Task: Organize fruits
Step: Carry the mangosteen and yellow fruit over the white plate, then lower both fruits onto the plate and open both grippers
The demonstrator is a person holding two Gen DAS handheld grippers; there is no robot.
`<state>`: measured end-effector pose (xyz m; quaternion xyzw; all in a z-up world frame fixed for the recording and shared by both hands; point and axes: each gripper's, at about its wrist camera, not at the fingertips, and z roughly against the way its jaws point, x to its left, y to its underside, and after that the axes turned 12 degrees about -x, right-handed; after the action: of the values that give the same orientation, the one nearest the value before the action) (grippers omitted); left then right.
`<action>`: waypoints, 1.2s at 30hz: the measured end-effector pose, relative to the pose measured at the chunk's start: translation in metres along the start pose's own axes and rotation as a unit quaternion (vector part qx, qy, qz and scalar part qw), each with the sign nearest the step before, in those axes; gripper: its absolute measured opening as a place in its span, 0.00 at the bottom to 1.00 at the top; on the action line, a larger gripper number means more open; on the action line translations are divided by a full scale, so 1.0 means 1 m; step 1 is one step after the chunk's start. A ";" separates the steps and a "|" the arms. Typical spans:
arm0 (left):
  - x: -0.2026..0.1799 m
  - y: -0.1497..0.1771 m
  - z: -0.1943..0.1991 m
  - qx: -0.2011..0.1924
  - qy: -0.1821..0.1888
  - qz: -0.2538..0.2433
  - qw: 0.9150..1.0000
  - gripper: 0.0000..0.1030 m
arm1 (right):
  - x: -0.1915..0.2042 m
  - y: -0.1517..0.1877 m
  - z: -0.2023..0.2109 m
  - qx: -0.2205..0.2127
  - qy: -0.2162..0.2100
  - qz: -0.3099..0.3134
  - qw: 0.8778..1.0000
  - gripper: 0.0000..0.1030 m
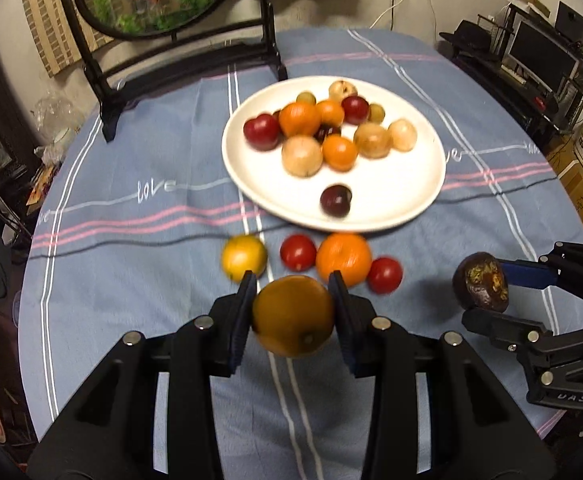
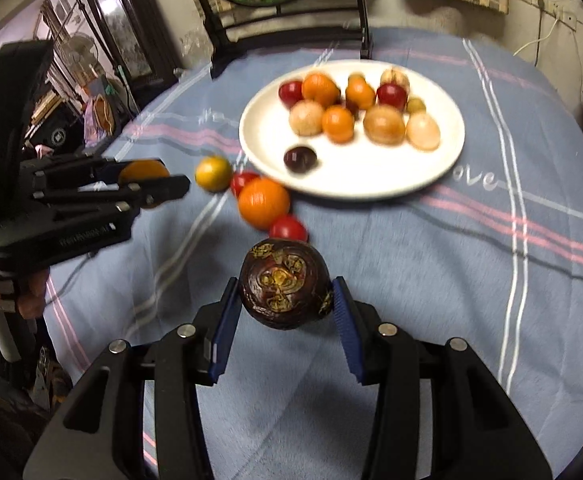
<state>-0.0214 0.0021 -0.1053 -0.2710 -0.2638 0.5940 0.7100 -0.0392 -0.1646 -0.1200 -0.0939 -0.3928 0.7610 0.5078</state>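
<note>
My left gripper (image 1: 292,288) is shut on a dull orange-green citrus fruit (image 1: 293,316), held above the cloth. My right gripper (image 2: 285,294) is shut on a dark purple passion fruit (image 2: 284,282) with yellow scars. The same passion fruit (image 1: 483,286) shows at the right of the left wrist view in the right gripper (image 1: 491,292). A white plate (image 1: 403,204) holds several fruits: oranges, red plums, pale round ones. On the cloth in front of the plate lie a yellow citrus (image 1: 244,257), a big orange (image 1: 343,259) and two red fruits (image 1: 298,253) (image 1: 384,275).
A blue striped tablecloth (image 1: 131,280) covers the round table. A round picture on a black stand (image 1: 107,92) rises at the table's far side. Shelves with electronics (image 1: 543,64) stand at the right. A hand (image 2: 31,292) grips the left gripper's handle.
</note>
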 end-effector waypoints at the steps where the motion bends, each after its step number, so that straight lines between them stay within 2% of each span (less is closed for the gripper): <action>1: 0.000 -0.004 0.000 -0.004 0.000 0.001 1.000 0.36 | -0.001 -0.007 0.002 -0.008 0.001 0.000 1.000 0.45; 7: 0.004 -0.027 0.002 -0.017 0.000 0.009 1.000 0.36 | -0.010 -0.035 0.015 -0.044 0.002 -0.004 0.999 0.45; 16: 0.003 -0.070 -0.009 -0.039 0.002 0.016 0.999 0.37 | -0.025 -0.070 0.012 -0.073 0.012 -0.010 0.997 0.45; 23: 0.001 -0.089 -0.030 -0.036 -0.001 0.021 0.999 0.37 | -0.035 -0.089 -0.006 -0.078 0.014 -0.014 0.997 0.45; 31: 0.018 -0.099 -0.069 -0.013 -0.010 0.047 0.999 0.37 | -0.057 -0.103 -0.044 -0.059 0.033 -0.028 0.997 0.45; 36: 0.016 -0.109 -0.090 -0.005 -0.010 0.046 0.999 0.37 | -0.066 -0.114 -0.068 -0.051 0.038 -0.040 0.997 0.45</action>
<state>0.1198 -0.0046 -0.0926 -0.2799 -0.2610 0.6277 0.6779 0.1083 -0.1667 -0.1035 -0.1324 -0.4152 0.7147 0.5471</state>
